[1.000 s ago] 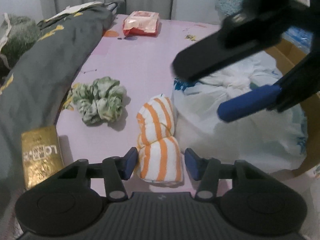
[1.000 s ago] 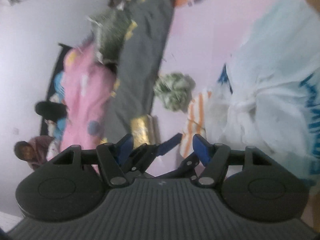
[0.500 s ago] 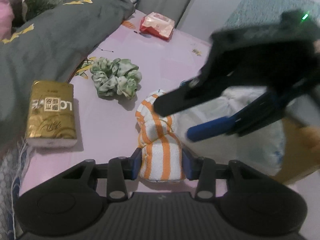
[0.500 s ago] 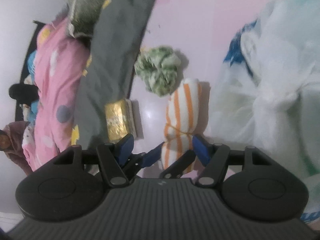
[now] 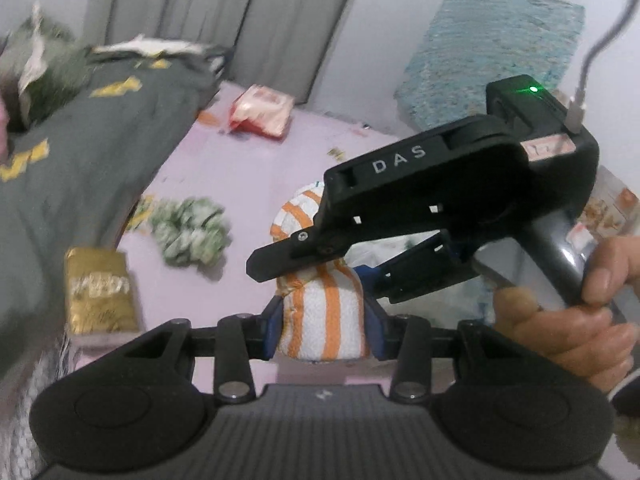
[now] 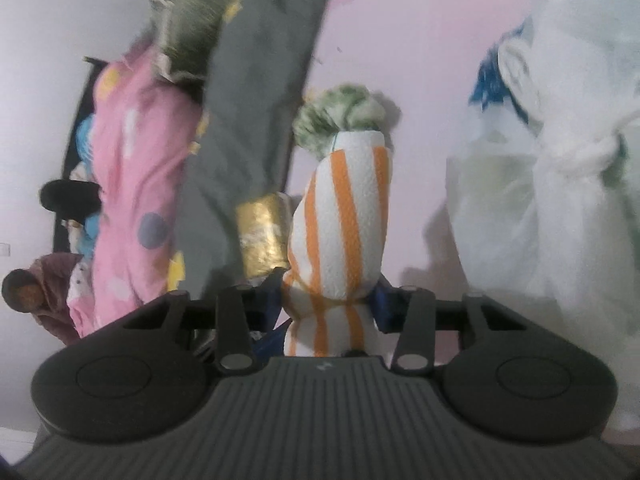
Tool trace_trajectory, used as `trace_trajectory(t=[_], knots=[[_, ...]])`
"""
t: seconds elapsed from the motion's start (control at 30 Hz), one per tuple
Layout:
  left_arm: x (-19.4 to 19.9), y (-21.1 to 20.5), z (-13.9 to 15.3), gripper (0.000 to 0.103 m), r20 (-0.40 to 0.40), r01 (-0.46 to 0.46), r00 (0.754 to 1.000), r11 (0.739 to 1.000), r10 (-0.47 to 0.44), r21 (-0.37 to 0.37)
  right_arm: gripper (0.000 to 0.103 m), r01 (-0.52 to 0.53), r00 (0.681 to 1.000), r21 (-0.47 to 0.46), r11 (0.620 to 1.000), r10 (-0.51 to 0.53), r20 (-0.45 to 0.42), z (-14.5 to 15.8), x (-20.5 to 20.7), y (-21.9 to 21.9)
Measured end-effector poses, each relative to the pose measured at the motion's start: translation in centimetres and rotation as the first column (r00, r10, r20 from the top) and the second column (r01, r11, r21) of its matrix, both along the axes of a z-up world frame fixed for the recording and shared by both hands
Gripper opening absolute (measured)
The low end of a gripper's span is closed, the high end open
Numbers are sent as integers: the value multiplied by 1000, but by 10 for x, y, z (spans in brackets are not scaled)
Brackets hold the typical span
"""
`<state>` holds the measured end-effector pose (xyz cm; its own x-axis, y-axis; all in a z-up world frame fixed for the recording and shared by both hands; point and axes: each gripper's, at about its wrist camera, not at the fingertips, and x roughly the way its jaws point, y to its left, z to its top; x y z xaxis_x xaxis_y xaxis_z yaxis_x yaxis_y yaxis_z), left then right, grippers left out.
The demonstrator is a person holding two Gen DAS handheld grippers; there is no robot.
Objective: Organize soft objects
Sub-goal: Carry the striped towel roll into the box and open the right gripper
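My left tool (image 5: 323, 322) is clenched on the near end of the orange-striped towel roll (image 5: 322, 320), its blue pads pressing in on both sides. My right tool (image 6: 328, 304) has its two blue pads set against the same roll (image 6: 344, 224) at the pinched waist where it is tied; it looks to be gripping there too. In the left wrist view that right tool (image 5: 332, 264) crosses over the roll from the right, with my right hand (image 5: 580, 312) wrapped round its handle.

The roll rises off the pink desk (image 5: 240, 176) in the right wrist view, though I cannot tell how far it is lifted. Just left of it lies a gold tissue packet (image 5: 100, 292), near the edge of a grey blanket (image 5: 72, 168). Beyond the packet sits a green scrunchie (image 5: 188, 230), close to the roll's far end. To the right of the roll is a white plastic bag (image 6: 560, 168) with blue print, knotted at the top. Farther back on the desk lies a red snack packet (image 5: 262, 116), and behind it hang grey curtains (image 5: 224, 12).
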<state>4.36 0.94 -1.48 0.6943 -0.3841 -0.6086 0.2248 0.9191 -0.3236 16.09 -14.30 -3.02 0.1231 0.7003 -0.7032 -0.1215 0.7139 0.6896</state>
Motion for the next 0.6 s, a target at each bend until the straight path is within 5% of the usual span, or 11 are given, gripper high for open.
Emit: trace_trajectory(t=[0.37, 0.6], knots=[[16, -101, 47, 47, 108, 261, 958, 964, -265, 50, 39, 159, 962, 71, 985, -170, 215, 59, -30, -120], [21, -151, 45, 52, 95, 357, 928, 933, -360, 45, 39, 355, 896, 43, 934, -353, 268, 73, -47, -235]])
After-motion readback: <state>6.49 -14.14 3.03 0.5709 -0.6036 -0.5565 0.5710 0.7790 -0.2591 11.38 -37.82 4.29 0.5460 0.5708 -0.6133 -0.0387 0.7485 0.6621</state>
